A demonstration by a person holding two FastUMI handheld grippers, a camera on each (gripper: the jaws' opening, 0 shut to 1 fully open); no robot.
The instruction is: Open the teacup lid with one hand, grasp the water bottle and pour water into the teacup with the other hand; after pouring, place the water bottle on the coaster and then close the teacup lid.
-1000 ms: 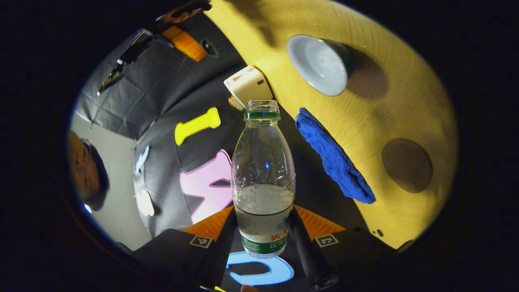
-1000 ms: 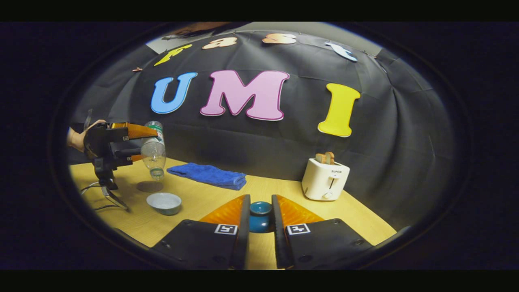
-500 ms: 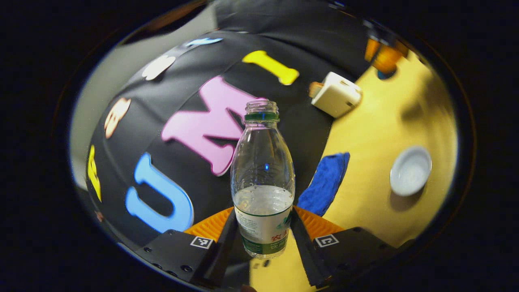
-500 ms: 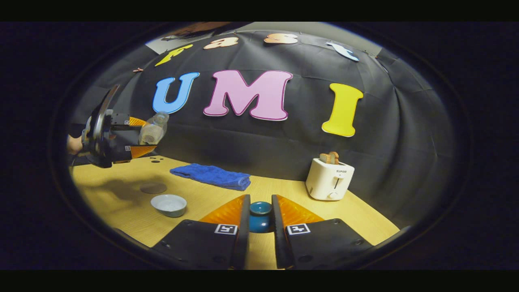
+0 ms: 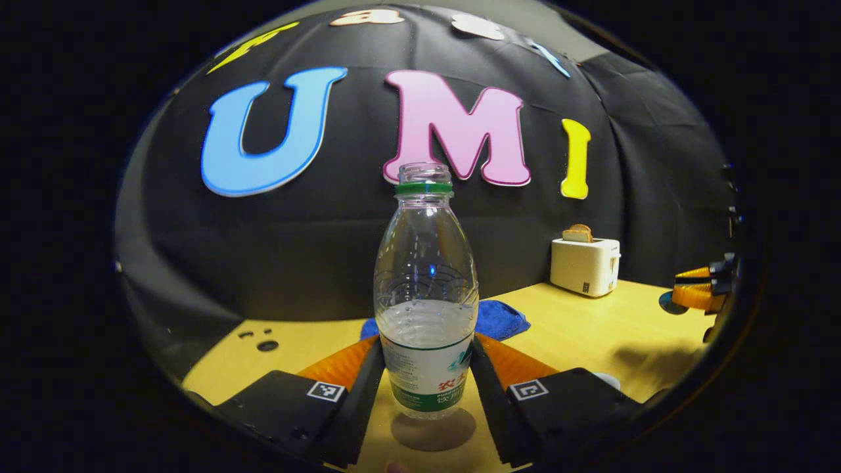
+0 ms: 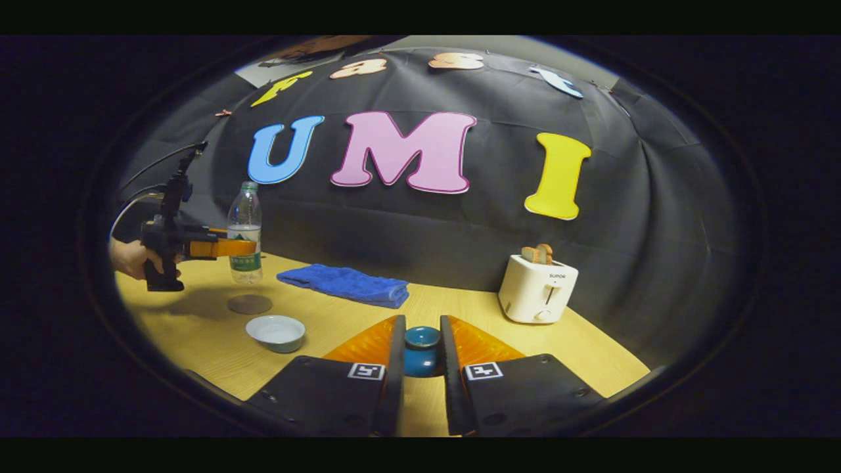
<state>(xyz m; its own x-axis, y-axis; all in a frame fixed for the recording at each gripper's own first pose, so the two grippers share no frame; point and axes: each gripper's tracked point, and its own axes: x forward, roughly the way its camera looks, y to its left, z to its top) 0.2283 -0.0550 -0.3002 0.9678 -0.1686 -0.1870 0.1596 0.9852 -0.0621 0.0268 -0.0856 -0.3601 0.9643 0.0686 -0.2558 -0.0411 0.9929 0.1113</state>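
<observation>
Two bystanders, blue towel (image 6: 344,285) and toaster (image 6: 537,296), sit behind, nothing blocking; left gripper (image 5: 426,378) clamps water bottle (image 5: 426,289) upright, neck at 12 o'clock, above coaster (image 5: 433,429); right gripper (image 6: 422,358) pinches teacup lid (image 6: 421,350).

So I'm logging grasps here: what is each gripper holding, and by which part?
The left gripper clamps the water bottle at its labelled lower body. The right gripper grips the teacup lid by its sides.

towel (image 5: 499,318): mostly behind bottle (image 5: 426,289) | coaster (image 5: 433,430): partly under bottle | teacup (image 5: 608,380): mostly behind left tool's finger | right tool (image 5: 703,292): cut by edge
</observation>
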